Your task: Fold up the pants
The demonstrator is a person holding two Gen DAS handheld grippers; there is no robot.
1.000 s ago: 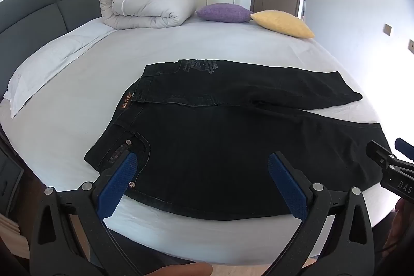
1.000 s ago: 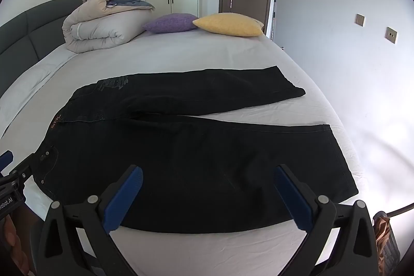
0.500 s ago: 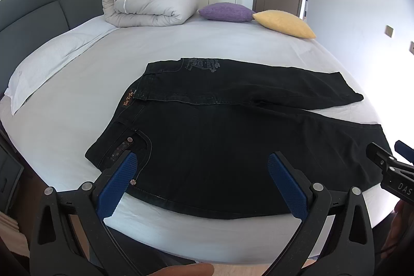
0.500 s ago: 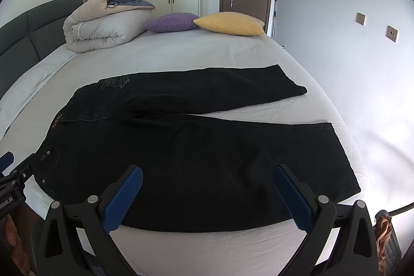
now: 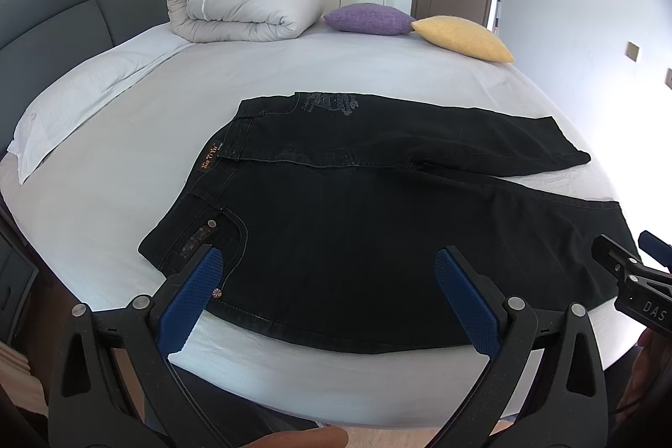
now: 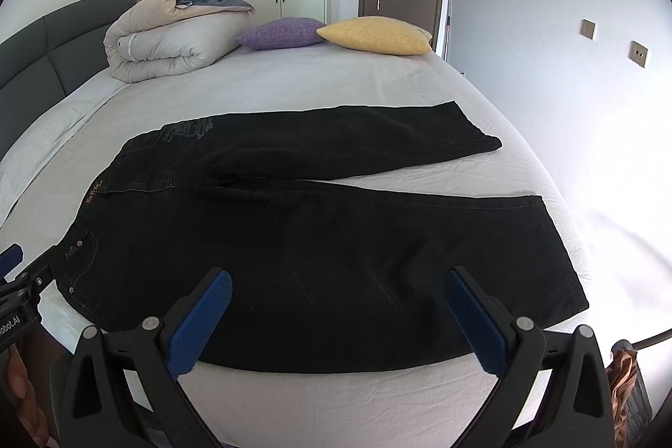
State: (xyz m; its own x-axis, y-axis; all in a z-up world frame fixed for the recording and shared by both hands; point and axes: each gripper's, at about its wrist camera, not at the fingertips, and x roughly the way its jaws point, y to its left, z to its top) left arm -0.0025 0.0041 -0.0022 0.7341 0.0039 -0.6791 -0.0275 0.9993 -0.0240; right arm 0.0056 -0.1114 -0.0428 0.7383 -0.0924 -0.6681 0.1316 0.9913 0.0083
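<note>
Over bed [image 5: 126, 137], both grippers hovering wide open, empty (left [image 5: 327, 276], right [image 6: 338, 292]); pants [image 5: 378, 221] lying unmoved, 12 o'clock.

Open sheet around the pants

Bare bed [image 5: 126, 171] lies free at 9 o'clock; the rolled duvet [image 5: 243, 7], purple cushion [image 5: 369, 19] and yellow cushion [image 5: 462, 38] crowd 12 o'clock, well apart from the black pants [image 5: 378, 238].
</note>
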